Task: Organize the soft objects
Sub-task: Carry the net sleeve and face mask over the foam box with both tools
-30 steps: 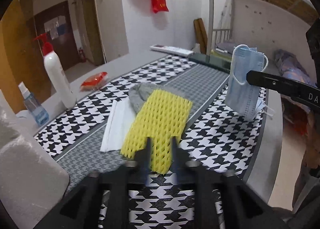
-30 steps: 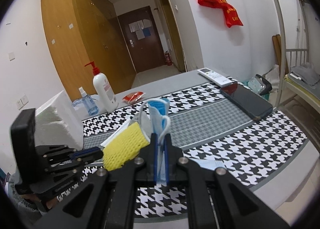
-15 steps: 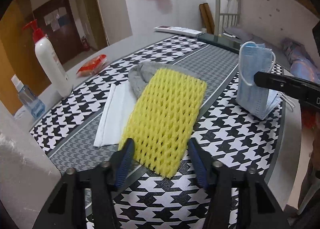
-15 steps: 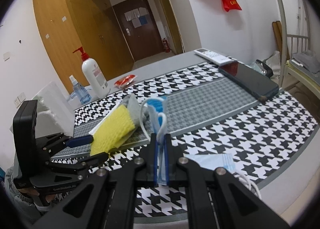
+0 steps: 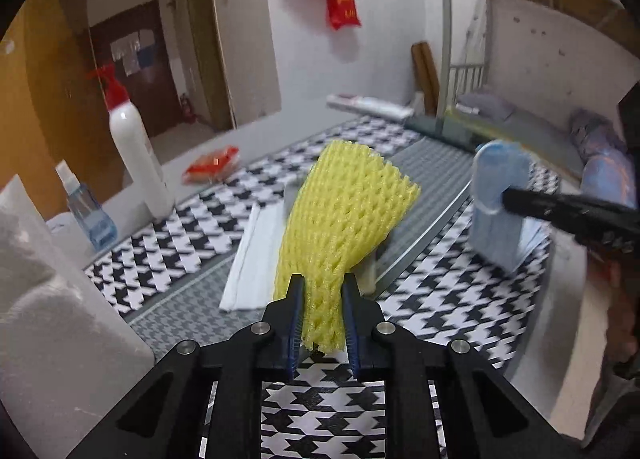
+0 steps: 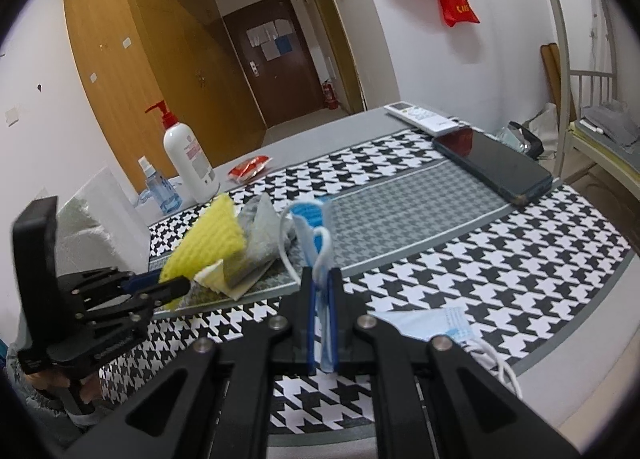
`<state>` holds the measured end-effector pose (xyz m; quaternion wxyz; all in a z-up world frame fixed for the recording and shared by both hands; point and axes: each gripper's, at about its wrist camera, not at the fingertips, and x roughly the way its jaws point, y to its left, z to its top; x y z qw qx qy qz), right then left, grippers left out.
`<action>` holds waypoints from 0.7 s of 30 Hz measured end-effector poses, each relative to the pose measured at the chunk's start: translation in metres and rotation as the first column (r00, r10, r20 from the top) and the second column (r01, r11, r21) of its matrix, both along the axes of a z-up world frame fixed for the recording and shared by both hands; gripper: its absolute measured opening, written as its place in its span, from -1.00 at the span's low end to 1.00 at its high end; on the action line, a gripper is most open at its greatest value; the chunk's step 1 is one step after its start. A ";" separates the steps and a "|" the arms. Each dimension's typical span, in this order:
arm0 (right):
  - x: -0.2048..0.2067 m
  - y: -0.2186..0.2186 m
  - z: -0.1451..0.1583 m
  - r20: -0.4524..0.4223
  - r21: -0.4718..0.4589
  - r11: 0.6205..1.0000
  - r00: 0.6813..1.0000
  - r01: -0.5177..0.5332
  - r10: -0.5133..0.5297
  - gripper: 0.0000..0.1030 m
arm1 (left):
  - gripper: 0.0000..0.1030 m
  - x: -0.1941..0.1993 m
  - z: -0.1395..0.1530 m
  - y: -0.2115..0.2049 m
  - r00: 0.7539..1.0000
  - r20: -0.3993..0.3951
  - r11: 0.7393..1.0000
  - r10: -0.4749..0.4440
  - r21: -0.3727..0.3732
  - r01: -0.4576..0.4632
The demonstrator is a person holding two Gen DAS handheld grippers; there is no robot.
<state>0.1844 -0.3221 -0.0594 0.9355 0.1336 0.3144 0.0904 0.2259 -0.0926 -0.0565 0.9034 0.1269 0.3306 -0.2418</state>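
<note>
Left wrist view: left gripper (image 5: 322, 313) has its jaws closing on the near end of the yellow foam net (image 5: 346, 215), which bunches between the pads and lifts above the white folded sheet (image 5: 252, 255); the squeeze should finish before any further lift, so the net does not slip out. Right wrist view: right gripper (image 6: 321, 307), narrow, pinches a blue face mask (image 6: 310, 227) upright just right of the foam net, and is best kept still meanwhile.
</note>
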 end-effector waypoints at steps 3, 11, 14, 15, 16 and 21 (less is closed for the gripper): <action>-0.001 0.001 0.004 0.010 -0.004 1.000 1.000 0.004 -0.004 -0.85 | -0.62 -0.007 0.011 0.005 1.000 0.020 0.999 0.012 -0.044 -0.011; -0.007 0.011 0.019 0.051 -0.014 1.000 0.998 -0.024 0.025 -0.85 | -0.62 -0.026 0.026 0.018 0.998 0.056 0.994 0.021 -0.110 -0.015; -0.008 0.016 0.026 0.069 -0.027 0.999 0.997 -0.031 0.033 -0.85 | -0.62 -0.029 0.029 0.024 0.995 0.085 0.993 0.046 -0.111 -0.036; -0.008 0.017 0.028 0.073 -0.029 0.999 0.997 -0.033 0.035 -0.85 | -0.62 -0.030 0.030 0.026 0.994 0.091 0.993 0.057 -0.112 -0.047; -0.008 0.018 0.030 0.079 -0.032 0.999 0.996 -0.037 0.040 -0.85 | -0.62 -0.033 0.032 0.029 0.994 0.093 0.992 0.066 -0.118 -0.054; -0.007 0.024 0.039 0.100 -0.039 0.998 0.994 -0.050 0.054 -0.85 | -0.62 -0.041 0.043 0.040 0.989 0.114 0.986 0.092 -0.149 -0.074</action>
